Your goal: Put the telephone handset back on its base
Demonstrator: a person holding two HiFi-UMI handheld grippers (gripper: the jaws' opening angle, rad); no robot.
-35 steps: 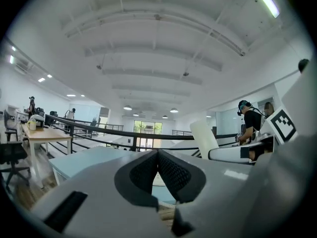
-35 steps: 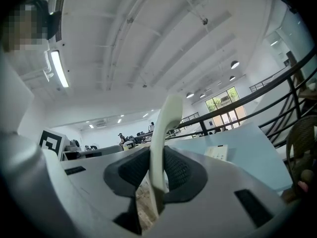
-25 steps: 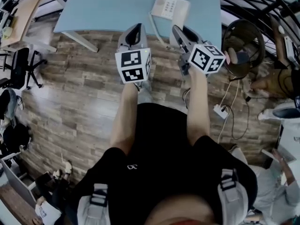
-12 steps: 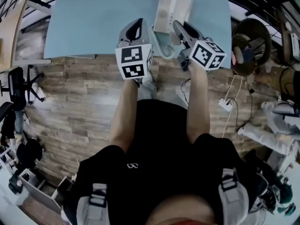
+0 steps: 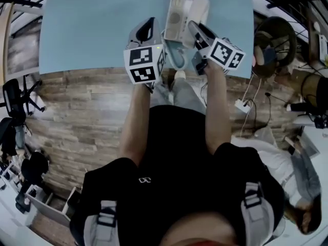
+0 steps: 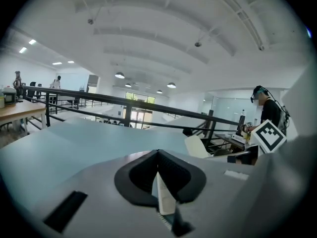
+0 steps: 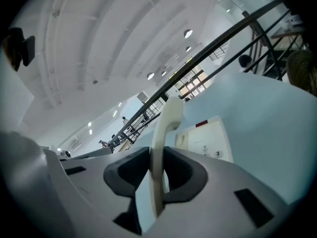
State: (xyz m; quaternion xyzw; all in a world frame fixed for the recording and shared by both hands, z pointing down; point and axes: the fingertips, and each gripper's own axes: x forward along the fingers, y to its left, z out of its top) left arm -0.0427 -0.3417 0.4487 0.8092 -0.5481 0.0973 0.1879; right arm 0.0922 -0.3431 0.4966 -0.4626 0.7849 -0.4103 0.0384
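Right gripper (image 5: 196,31) pinches the handset (image 7: 166,125) beside the base (image 5: 177,13); left gripper (image 5: 147,31) is pressed together, with open table (image 5: 87,29) to its left.

Pale blue table (image 5: 92,29), wood-plank floor (image 5: 82,122), black office chair (image 5: 13,94) at left.

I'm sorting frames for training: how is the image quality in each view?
Head view: dim, fisheye bends the floor planks. Left gripper view: black round vignette, bright ceiling lights, soft foreground. Right gripper view: tilted horizon, handset fairly sharp between the fingers.
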